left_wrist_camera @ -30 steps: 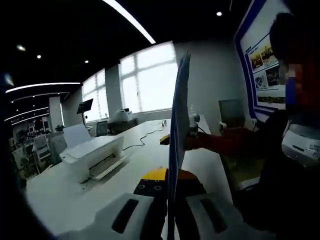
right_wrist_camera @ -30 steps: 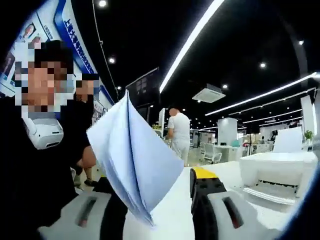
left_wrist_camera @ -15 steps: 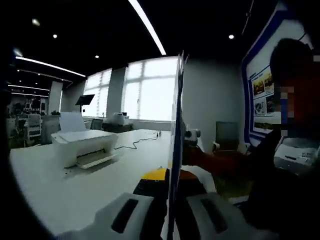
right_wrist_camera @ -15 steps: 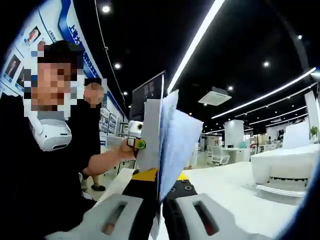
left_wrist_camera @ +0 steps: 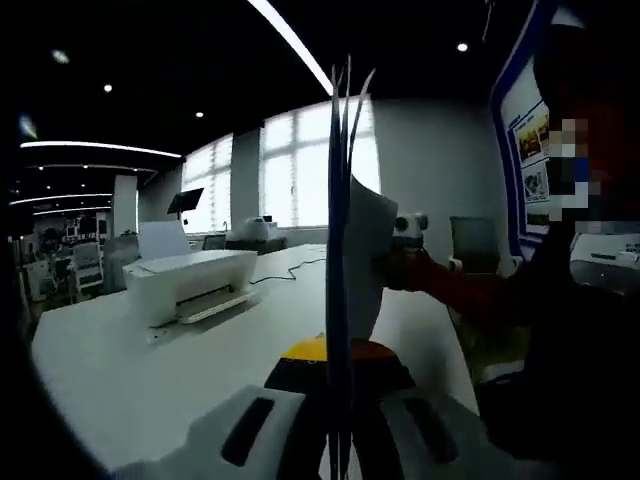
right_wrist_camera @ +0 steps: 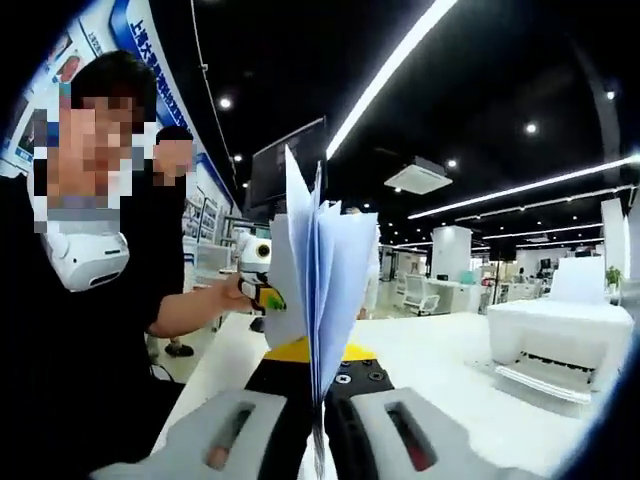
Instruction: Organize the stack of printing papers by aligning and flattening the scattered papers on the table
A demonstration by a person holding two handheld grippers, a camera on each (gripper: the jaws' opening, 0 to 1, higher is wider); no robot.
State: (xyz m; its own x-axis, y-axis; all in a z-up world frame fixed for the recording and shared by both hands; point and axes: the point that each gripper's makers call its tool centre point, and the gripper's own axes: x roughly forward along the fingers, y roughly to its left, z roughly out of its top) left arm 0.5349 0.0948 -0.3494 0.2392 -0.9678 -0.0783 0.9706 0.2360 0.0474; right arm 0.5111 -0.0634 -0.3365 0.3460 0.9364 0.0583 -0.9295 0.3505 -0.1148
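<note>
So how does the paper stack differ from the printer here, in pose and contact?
The paper stack stands on edge, sheets fanned, clamped by both the left gripper and right gripper; the printer sits flat on the table, untouched. Both look white.

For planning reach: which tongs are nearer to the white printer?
Probably right: the printer sits large beside the right tongs, but farther ahead of the left tongs, across the table.

The stack of papers [left_wrist_camera: 343,250] stood upright on edge above the white table [left_wrist_camera: 150,370], seen nearly edge-on as thin bluish-white sheets. Its top edges fanned apart unevenly, several sheets splayed [right_wrist_camera: 318,270]. Its lower edge seemed pinched between jaws, though that was hard to see.
</note>
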